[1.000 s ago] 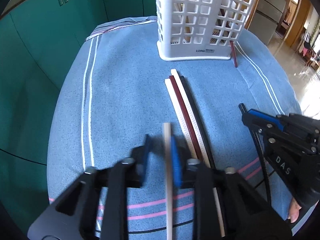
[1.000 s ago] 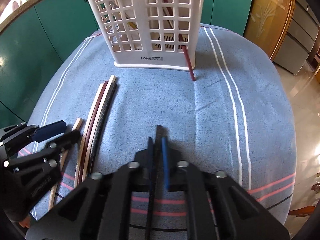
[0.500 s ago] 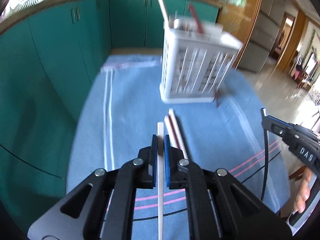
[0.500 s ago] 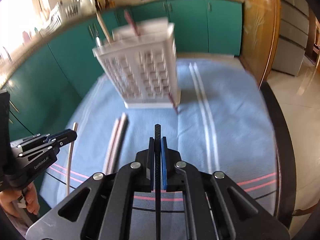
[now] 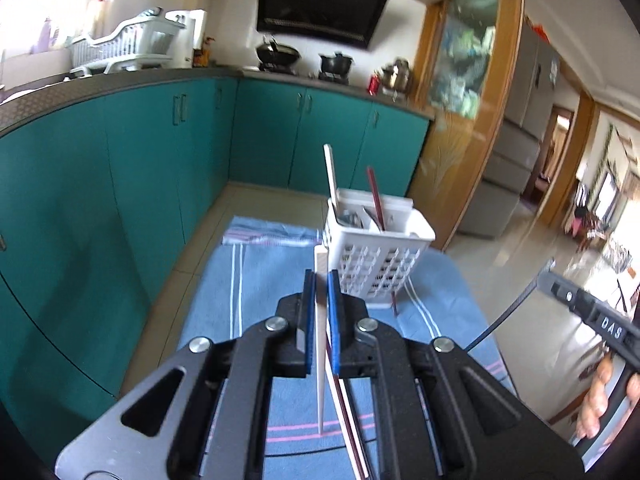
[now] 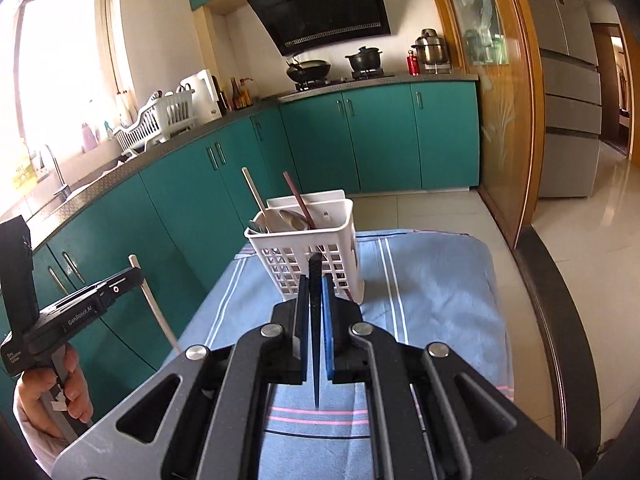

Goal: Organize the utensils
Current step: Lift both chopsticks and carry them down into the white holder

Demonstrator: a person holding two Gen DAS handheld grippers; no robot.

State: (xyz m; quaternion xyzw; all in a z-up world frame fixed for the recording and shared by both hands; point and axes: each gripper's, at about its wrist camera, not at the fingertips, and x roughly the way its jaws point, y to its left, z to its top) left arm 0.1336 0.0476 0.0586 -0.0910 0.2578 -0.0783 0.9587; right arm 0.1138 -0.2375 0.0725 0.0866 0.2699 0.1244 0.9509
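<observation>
Left wrist: while a white chopstick (image 5: pixel 321 344) is being clamped in the left gripper (image 5: pixel 321 296) above the blue cloth (image 5: pixel 260 276), a slip is being risked by the thin hold.
Right wrist: a black chopstick (image 6: pixel 315 320) is being pinched by the right gripper (image 6: pixel 315 308); the white basket (image 6: pixel 308 256) ahead is being crowded, so a snag is being risked.

This is a home kitchen: teal cabinets (image 6: pixel 380 136) run under a dark counter, a black range hood (image 6: pixel 328 12) hangs over pots (image 6: pixel 364 62) on the stove, and a dish rack (image 6: pixel 160 120) stands near the window.
</observation>
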